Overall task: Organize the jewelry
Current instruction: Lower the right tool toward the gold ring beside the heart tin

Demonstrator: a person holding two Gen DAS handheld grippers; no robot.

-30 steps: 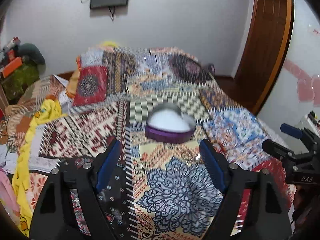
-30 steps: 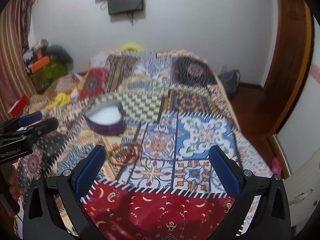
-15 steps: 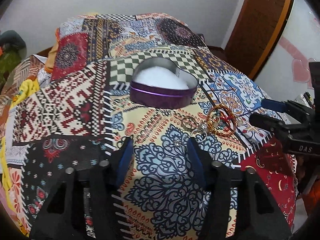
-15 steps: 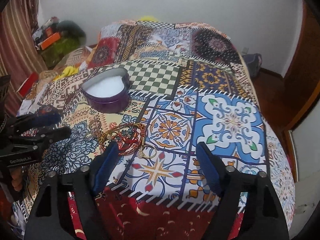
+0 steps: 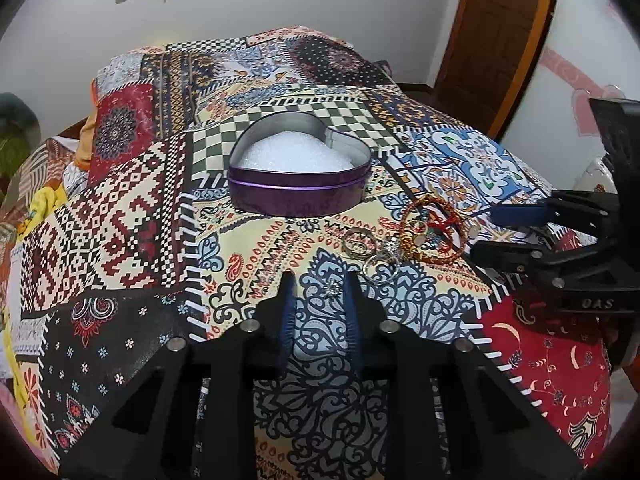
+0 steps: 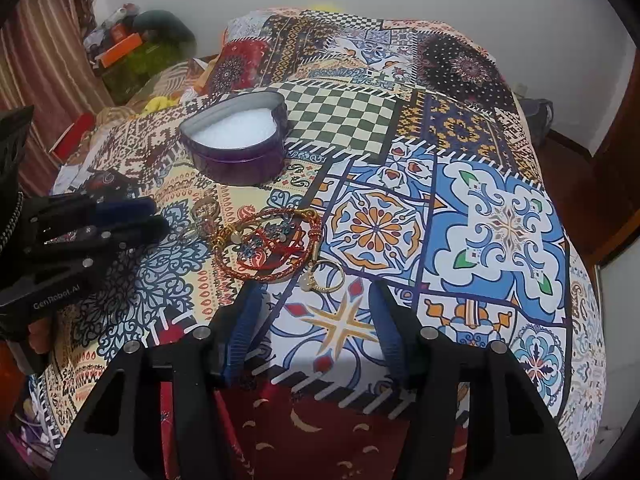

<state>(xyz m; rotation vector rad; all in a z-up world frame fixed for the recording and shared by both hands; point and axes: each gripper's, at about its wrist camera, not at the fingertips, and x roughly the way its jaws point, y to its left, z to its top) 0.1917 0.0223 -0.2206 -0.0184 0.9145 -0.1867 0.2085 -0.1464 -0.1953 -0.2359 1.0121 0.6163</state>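
Note:
A heart-shaped purple tin [image 5: 298, 194] with white padding, also seen as the tin [image 6: 236, 160], stands open on the patchwork quilt. In front of it lie red and gold bracelets [image 6: 268, 244], several rings [image 5: 356, 242] and a small silver piece [image 5: 333, 289]. My left gripper [image 5: 319, 284] hangs low over the quilt, its jaws closing with the silver piece in the gap, pads not pressing on it. My right gripper [image 6: 316, 292] is closing too, and a gold ring [image 6: 324, 276] lies just ahead between its tips, untouched. Each gripper shows in the other's view: the left gripper [image 6: 154, 216] and the right gripper [image 5: 484, 232].
The quilt [image 6: 500, 220] covers a bed that drops off at the right and near edges. Yellow cloth [image 5: 44, 204] and boxes [image 6: 120, 46] pile up at the left. A wooden door [image 5: 496, 40] stands at the back right.
Both grippers have sunk toward the quilt and tipped downward, and both pairs of jaws have narrowed. The jewellery pile has come into close view in front of them.

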